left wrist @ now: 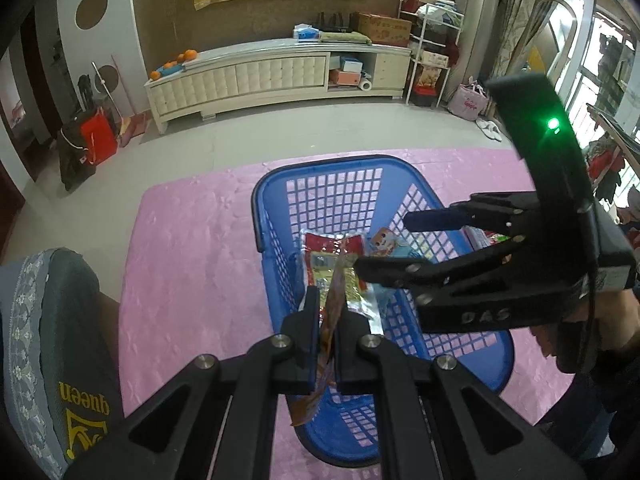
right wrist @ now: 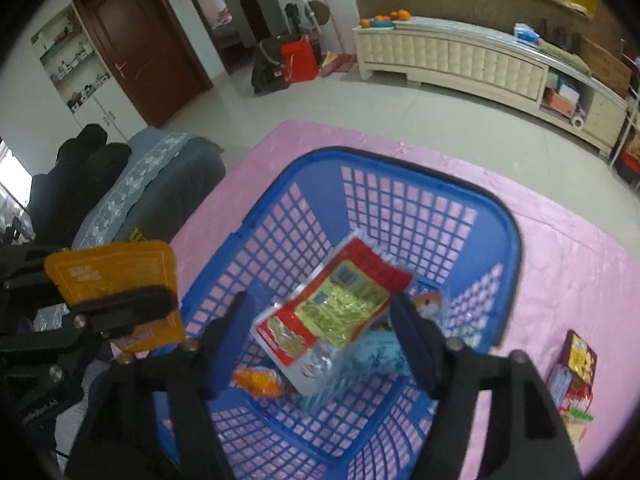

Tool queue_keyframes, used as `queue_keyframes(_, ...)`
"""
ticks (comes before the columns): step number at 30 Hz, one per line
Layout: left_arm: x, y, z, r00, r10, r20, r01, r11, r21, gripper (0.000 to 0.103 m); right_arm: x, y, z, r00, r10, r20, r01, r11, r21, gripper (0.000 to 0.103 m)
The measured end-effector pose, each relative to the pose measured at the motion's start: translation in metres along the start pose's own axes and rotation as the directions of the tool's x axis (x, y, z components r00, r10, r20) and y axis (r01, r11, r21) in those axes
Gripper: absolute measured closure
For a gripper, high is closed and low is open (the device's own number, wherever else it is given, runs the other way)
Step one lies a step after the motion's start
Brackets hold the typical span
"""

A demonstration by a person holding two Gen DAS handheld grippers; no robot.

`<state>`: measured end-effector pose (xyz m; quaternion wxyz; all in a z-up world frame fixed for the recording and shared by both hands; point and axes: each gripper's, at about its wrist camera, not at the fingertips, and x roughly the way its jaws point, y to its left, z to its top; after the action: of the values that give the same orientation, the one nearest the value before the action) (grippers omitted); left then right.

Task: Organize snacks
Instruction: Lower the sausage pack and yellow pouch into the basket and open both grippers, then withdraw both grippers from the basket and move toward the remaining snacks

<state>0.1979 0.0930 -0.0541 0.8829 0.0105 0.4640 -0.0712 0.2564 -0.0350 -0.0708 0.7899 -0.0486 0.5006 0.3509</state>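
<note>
While both grippers hang over it, sizing up from biggest to smallest:

basket: blue plastic laundry-style basket point(right wrist: 424, 200) w/ grid walls, centre of right-wrist view, on pink mat point(right wrist: 560, 248). Prob stiff, light; nothing to grip here, just the drop target.

red-yellow pack: flat foil snack pouch point(right wrist: 336, 316), red border, yellow panel, clear end; mid-frame, tilted inside basket between the right gripper point(right wrist: 316, 320) fingers. Looks light, crinkly, slick film; best taken by a flat sealed edge, not the puffy middle.

right gripper: jaws wide apart, pads not pressing pouch, so nothing held.

orange sachet: thin orange-yellow packet point(right wrist: 116, 280), left of frame in right-wrist view; edge-on at lower centre of left-wrist view. Floppy, v. light, likely to slip; pinch near its middle seems ok.

left gripper: point(left wrist: 329, 336) clamped tight on that sachet, above basket's near side.

leftover snacks: small boxes/packs point(right wrist: 576, 372) on mat, lower right, outside basket. Look rigid-ish, easy to pinch by the sides.
</note>
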Motion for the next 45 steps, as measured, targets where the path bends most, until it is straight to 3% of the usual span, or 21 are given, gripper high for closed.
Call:
queue_keyframes(5, -0.005, -0.005, 0.000, 1.000, -0.026, 0.004, 0.026, 1.000, 0.001, 0.098, -0.023, -0.003, -0.009, 0.999, -0.044, -0.009, 0.044, 0.999, 0.014, 0.018)
queue_keyframes(12, -0.012, -0.025, 0.003, 0.998, -0.056, 0.032, 0.054, 0.998, 0.032, 0.098, -0.054, 0.000, -0.030, 0.992, -0.128, -0.015, 0.129, 0.992, 0.006, 0.017)
queue_keyframes(17, -0.003, -0.037, 0.005, 0.996, -0.088, 0.025, 0.087, 0.995, 0.047, 0.098, -0.076, -0.008, -0.047, 0.985, -0.163, 0.058, 0.160, 0.986, 0.055, 0.017)
queue_keyframes(24, 0.015, -0.055, 0.009, 0.993, -0.119, 0.000, 0.119, 0.991, 0.063, 0.098, -0.085, -0.024, -0.057, 0.973, -0.218, 0.075, 0.211, 0.974, 0.088, 0.017)
queue_keyframes(31, 0.035, -0.064, 0.013, 0.991, -0.133, -0.023, 0.135, 0.989, 0.066, 0.098, -0.082, -0.042, -0.069, 0.979, -0.198, 0.041, 0.191, 0.973, 0.127, 0.017)
queue_keyframes(36, 0.026, -0.065, 0.007, 0.991, -0.130, -0.019, 0.131, 0.989, 0.066, 0.068, -0.085, -0.040, -0.069, 0.983, -0.179, 0.045, 0.172, 0.977, 0.127, 0.017)
queue_keyframes(45, -0.005, -0.063, -0.008, 0.997, -0.071, 0.008, 0.070, 0.993, 0.095, 0.042, -0.096, -0.020, -0.074, 0.985, -0.164, 0.059, 0.157, 0.982, 0.109, 0.017)
